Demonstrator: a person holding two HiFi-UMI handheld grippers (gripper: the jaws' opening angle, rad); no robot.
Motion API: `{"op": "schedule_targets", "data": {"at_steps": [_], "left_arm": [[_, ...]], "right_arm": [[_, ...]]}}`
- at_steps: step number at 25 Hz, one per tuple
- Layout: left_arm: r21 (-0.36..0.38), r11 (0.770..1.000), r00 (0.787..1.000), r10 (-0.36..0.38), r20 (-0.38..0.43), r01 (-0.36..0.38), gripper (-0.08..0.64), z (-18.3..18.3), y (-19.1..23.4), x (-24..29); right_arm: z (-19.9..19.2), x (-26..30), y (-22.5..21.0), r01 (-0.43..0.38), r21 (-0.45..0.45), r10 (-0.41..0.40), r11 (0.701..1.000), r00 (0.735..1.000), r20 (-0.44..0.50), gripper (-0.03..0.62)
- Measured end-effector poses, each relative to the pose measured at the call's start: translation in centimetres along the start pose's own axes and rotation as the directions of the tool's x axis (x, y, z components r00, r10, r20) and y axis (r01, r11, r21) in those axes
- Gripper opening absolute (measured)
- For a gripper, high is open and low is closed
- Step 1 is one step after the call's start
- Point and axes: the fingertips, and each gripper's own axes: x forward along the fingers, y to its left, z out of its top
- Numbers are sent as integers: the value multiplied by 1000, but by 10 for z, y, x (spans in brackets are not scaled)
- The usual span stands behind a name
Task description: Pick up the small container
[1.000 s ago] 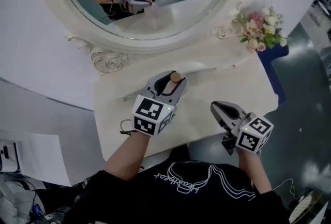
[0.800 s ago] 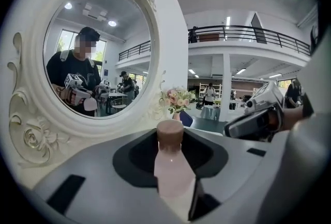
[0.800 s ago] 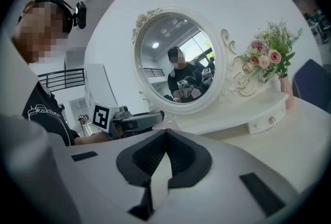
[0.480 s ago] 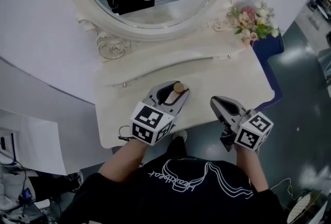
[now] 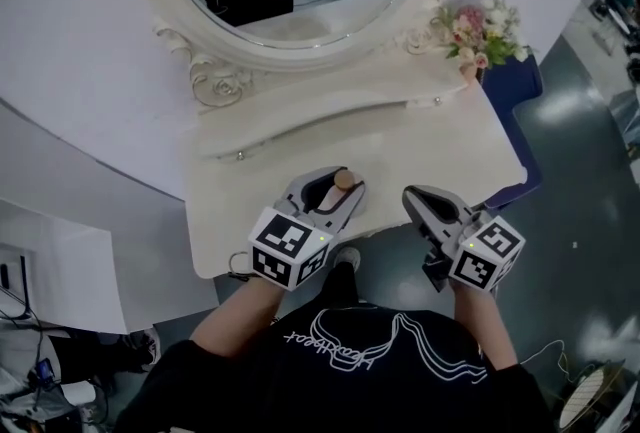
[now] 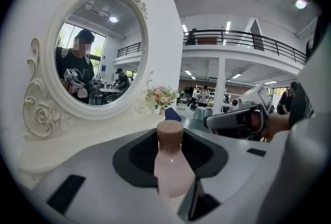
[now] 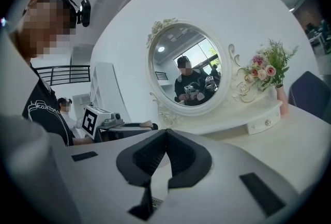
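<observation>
Clamped between the jaws of the left tongs [image 5: 330, 184]: a small pink bottle [image 6: 171, 166], brown cap [image 6: 170, 132] beyond the tips. Alongside, right tongs [image 5: 416, 200] closed together, empty.

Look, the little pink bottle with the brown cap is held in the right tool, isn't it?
No, the little pink bottle with the brown cap is held in the left tool, not the right. The left gripper view shows it clamped between that tool's jaws; the right tool is shut on nothing.
</observation>
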Motion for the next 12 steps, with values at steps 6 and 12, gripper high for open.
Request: {"op": "schedule_targets", "data": {"at_steps": [6,12], "left_arm": [[5,1000,1000,-3,6,3,144,-2,-11,-7],[7,1000,1000,-1,12,1,144,0,-14,-10]], "right_arm": [[-1,-7,11,-6,-24,6,1000,1000,4,6],[0,-9,14,-10,-26,10,1000,1000,2,7]]}}
